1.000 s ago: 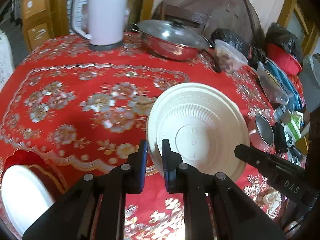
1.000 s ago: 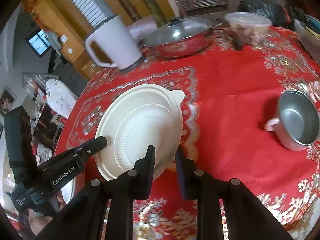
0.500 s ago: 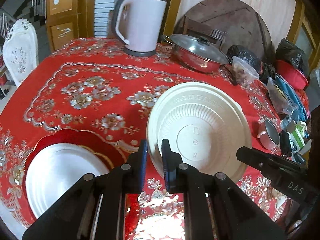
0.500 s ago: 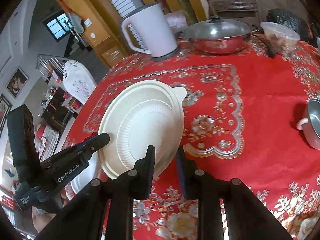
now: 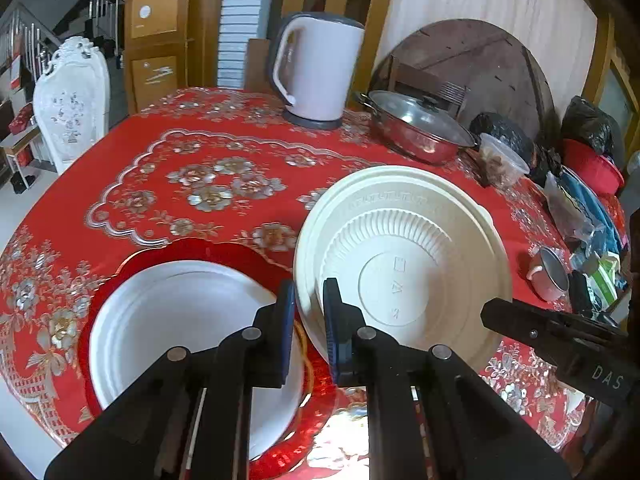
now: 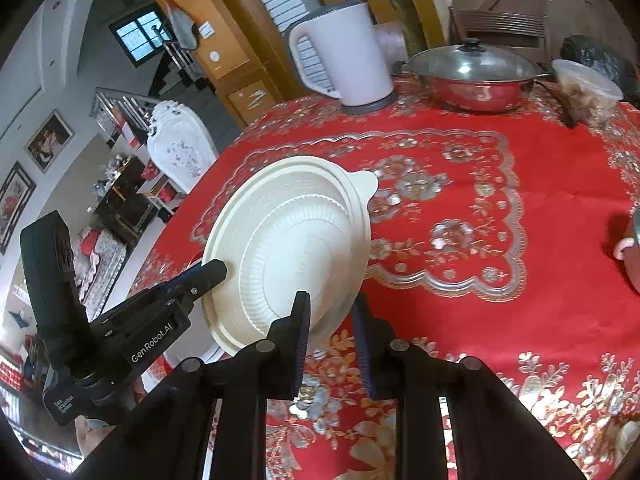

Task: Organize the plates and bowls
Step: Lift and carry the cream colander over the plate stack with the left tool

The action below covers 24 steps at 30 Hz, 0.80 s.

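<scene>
Both left gripper [image 5: 309, 320] and right gripper [image 6: 331, 338] clamp the cream bowl [image 5: 404, 264]; only the left view shows the white plate [image 5: 176, 328], lower left.

A home dining room. A kettle [image 5: 316, 68] and lidded pot [image 5: 416, 128] stand on the red tablecloth [image 5: 208, 184]. Stairs [image 5: 28, 36] show upper left.

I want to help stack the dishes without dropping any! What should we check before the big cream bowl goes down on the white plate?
1. Left gripper pinching the cream bowl's rim: ok.
2. Right gripper gripping the opposite rim: cannot tell, fingers straddle it.
3. Bowl level: not ok, tilted with its underside toward the cameras.
4. White plate free on top: ok.
5. Bowl over the plate: not ok, it is off to one side.
6. Kettle and pot out of the way: ok.
</scene>
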Motion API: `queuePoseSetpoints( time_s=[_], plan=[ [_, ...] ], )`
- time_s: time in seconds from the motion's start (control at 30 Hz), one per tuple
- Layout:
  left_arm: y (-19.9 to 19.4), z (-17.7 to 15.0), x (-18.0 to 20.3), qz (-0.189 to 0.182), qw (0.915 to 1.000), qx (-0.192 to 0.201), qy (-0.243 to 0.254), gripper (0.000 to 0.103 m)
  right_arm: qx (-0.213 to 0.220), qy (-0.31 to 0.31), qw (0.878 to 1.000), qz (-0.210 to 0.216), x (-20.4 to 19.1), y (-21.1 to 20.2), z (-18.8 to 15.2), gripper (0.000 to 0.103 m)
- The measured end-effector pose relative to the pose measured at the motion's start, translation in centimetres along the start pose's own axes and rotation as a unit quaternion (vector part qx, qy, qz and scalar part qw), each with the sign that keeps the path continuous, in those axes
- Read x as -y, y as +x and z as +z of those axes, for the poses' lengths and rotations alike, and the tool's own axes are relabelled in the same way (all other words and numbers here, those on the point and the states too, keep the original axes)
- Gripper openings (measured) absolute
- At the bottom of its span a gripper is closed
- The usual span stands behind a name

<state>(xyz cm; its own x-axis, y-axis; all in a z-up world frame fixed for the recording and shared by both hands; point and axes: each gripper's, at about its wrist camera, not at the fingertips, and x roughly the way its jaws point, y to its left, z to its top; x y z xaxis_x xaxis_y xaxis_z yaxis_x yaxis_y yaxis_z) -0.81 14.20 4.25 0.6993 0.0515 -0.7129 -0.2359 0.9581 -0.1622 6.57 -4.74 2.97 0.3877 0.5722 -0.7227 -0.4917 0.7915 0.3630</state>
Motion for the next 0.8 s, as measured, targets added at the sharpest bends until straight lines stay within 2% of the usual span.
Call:
queuePoseSetpoints(
  time_s=[0.4, 0.67, 0.8],
  plan=[
    [-1.9, -1.1, -2.8, 0.034, 0.9989, 0.029, -0.014, 0.012, -0.008, -0.026, 1.0, 0.016, -3.2, 1.1, -0.6, 0.024],
    [-2.9, -1.7, -5.2, 0.036, 0.9983, 0.031, -0.033, 0.012, -0.016, -0.04, 0.999, 0.027, -5.5, 1.8, -0.8, 0.024],
    [-3.9, -2.1, -6.9, 0.05, 0.9973, 0.035, -0.041, 0.012, -0.027, -0.049, 0.998, 0.038, -7.1, 2.9, -1.1, 0.024]
  ],
)
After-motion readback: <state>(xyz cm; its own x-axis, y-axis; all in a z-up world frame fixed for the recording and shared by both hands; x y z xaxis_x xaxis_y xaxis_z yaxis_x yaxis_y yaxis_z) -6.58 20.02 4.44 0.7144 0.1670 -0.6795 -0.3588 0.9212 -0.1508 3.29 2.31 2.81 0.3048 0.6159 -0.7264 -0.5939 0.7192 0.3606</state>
